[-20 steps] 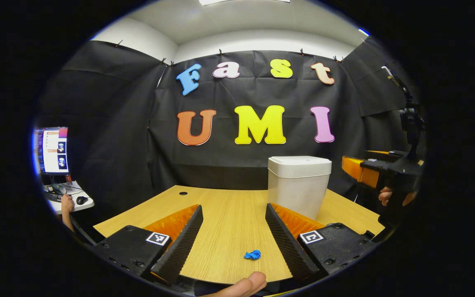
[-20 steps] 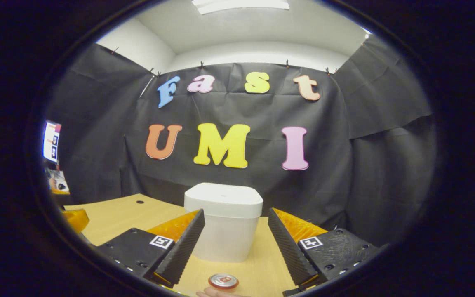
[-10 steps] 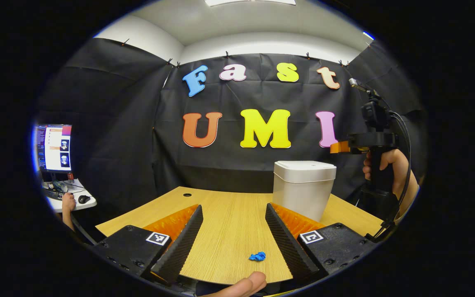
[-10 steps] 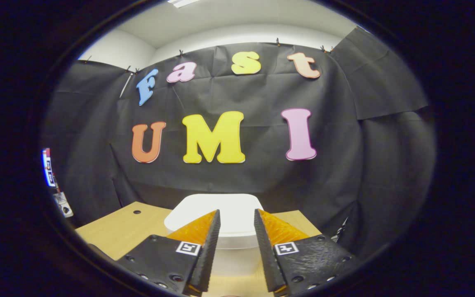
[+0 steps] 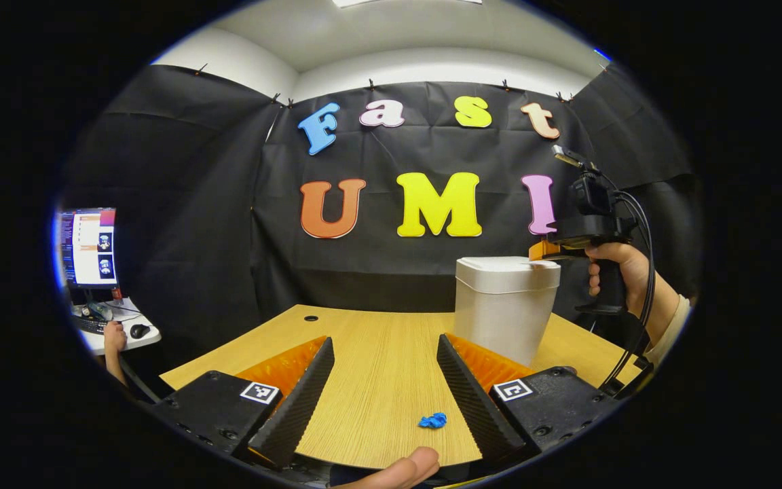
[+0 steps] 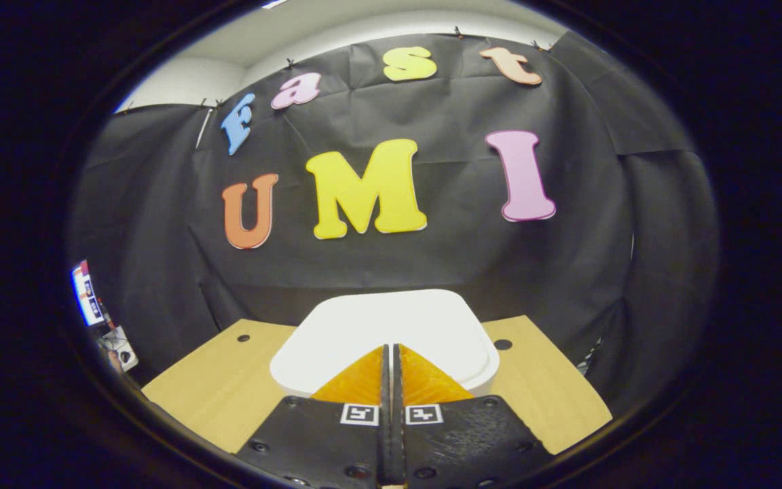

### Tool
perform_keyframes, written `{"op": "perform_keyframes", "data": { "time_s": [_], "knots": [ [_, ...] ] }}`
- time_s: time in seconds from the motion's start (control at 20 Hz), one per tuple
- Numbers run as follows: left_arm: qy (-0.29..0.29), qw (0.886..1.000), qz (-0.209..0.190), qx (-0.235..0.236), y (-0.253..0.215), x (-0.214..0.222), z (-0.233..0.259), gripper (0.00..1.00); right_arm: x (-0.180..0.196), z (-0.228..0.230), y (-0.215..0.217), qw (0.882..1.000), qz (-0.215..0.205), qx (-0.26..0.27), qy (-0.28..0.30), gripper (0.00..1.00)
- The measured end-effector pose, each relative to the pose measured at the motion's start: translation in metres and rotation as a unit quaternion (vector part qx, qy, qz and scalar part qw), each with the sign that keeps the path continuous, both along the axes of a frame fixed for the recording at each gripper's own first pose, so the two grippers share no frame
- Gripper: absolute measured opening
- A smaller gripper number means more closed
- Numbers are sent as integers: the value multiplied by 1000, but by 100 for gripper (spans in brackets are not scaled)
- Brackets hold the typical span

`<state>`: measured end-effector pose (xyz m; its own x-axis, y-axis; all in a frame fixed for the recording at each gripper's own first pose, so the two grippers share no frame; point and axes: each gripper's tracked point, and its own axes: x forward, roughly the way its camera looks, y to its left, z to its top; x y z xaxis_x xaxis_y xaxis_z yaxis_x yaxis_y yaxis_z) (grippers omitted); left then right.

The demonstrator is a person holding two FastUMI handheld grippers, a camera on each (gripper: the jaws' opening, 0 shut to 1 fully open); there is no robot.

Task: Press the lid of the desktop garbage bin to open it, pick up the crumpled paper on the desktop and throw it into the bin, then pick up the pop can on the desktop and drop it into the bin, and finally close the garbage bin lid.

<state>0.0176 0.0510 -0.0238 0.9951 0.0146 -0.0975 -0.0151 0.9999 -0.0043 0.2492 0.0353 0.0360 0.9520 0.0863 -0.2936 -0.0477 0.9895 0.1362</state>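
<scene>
Since 1 second ago the right gripper (image 6: pixel 389 353) has risen from table height, pressed its fingers together, and come over the bin (image 5: pixel 505 305), whose lid (image 6: pixel 391 326) is down. Its tips sit on or just above the lid's near half; from the left gripper view they meet the lid's right edge, and contact cannot be confirmed. The step in hand is the press, and it likely goes best as 1 short, straight push down near the lid's middle, followed by a clean lift so the lid can spring up; pushing at the rim risks tipping or sliding the light bin on the table (image 5: pixel 377 353). The left gripper (image 5: pixel 383 387) hangs low with fingers spread wide, empty, and the paper (image 5: pixel 433 420) lies between them near the front edge, ready for the next pick.
</scene>
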Motion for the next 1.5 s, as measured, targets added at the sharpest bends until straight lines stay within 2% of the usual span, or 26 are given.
{"op": "perform_keyframes", "data": {
  "time_s": [0.15,0.3,0.6,0.7,0.8,0.95,1.05,1.15,1.25,1.3,1.35,1.45,1.5],
  "knots": [
    [3,1000,-2,-4,-1,2,-2,99,3,1,7,1000,13,12,0,0],
    [5,1000,-1,-5,0,4,-4,99,5,-3,14,999,43,14,-1,0],
    [6,1000,-7,-1,-5,6,-5,98,-4,-4,13,999,37,26,-17,1],
    [10,1000,-10,0,-6,6,-7,98,-17,8,14,997,34,12,-65,0],
    [10,1000,-5,7,-3,7,-8,98,-32,8,16,995,35,6,-90,0],
    [13,1000,4,21,3,9,-10,98,-57,4,23,993,59,23,-104,0],
    [16,999,10,26,6,12,-14,99,-74,3,12,993,51,3,-110,0],
    [26,999,5,17,3,15,-21,98,-93,5,1,992,38,-6,-121,0],
    [25,1000,1,-1,1,17,-22,98,-117,6,6,990,54,9,-131,2],
    [27,1000,-5,-14,-1,19,-24,98,-126,4,6,989,55,14,-139,22],
    [31,999,-12,-17,-5,21,-27,99,-136,1,2,988,51,6,-142,25],
    [41,999,-17,-14,-9,25,-32,98,-150,-10,3,988,52,-19,-145,42],
    [45,999,-17,-12,-7,24,-36,98,-156,-16,4,987,54,-33,-145,67]
  ]
}}
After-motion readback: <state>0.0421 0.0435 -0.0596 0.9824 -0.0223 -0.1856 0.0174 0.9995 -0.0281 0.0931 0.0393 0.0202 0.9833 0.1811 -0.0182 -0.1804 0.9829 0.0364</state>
